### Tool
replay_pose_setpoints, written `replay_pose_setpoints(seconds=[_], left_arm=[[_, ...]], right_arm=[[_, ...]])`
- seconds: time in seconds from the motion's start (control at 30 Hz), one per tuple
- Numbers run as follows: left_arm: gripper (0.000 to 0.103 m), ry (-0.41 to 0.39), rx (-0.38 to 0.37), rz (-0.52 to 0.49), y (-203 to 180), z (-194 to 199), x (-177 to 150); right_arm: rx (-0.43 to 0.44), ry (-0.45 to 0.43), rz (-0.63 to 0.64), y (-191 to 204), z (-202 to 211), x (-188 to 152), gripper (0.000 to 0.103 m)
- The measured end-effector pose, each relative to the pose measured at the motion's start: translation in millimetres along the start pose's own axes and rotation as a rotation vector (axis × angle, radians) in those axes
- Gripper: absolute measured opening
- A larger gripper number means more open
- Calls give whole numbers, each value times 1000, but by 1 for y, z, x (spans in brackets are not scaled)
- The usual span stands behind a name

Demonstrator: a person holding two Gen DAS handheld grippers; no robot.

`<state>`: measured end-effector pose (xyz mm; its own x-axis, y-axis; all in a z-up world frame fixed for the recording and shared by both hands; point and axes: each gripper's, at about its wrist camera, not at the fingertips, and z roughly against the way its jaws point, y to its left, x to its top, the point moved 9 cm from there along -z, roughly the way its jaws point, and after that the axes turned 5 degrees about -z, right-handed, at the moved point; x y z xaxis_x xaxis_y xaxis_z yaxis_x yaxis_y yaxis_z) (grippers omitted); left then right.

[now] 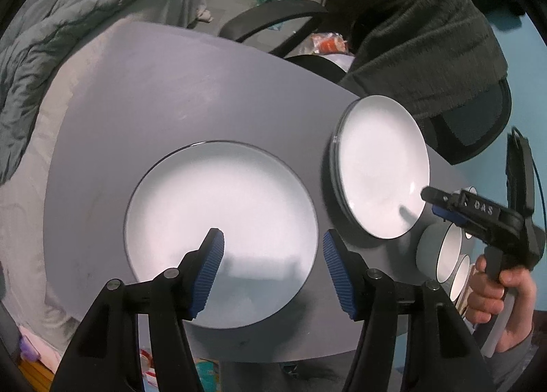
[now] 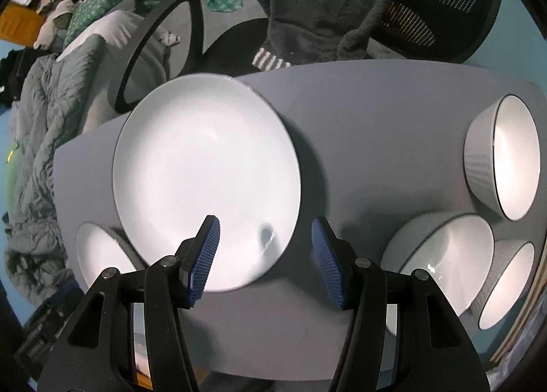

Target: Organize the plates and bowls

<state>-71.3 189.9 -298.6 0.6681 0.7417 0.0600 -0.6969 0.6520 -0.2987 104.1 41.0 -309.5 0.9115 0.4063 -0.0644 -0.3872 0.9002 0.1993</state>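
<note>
Both tools gape empty: left tool (image 1: 273,255) hangs over the lone plate (image 1: 218,231), right tool (image 2: 265,248) at the stacked plates' (image 2: 205,180) rim. Bowls (image 2: 444,255) crowd close on the tabletop (image 2: 359,139); a careless swing could clip one.

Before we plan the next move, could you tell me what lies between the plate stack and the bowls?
Only bare grey table separates the plate stack from the bowls in the right wrist view; the open right gripper hovers above that gap.

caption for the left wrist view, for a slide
Open left gripper over a white plate; right gripper at stacked plates.
</note>
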Motion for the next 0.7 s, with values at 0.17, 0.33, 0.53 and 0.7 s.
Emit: replay_pose_setpoints(seconds=[0.17, 0.33, 0.53, 0.7], left_arm=[[73, -11, 13, 37, 22, 8, -12], [74, -21, 25, 60, 41, 13, -26], [74, -4, 26, 52, 55, 11, -39], [74, -2, 43, 14, 67, 9, -42]], right_arm=[[-8, -6, 45, 8, 5, -20, 63], [-1, -8, 88, 17, 10, -42, 68], [19, 8, 128, 30, 10, -68, 68], [60, 44, 161, 49, 1, -92, 68]])
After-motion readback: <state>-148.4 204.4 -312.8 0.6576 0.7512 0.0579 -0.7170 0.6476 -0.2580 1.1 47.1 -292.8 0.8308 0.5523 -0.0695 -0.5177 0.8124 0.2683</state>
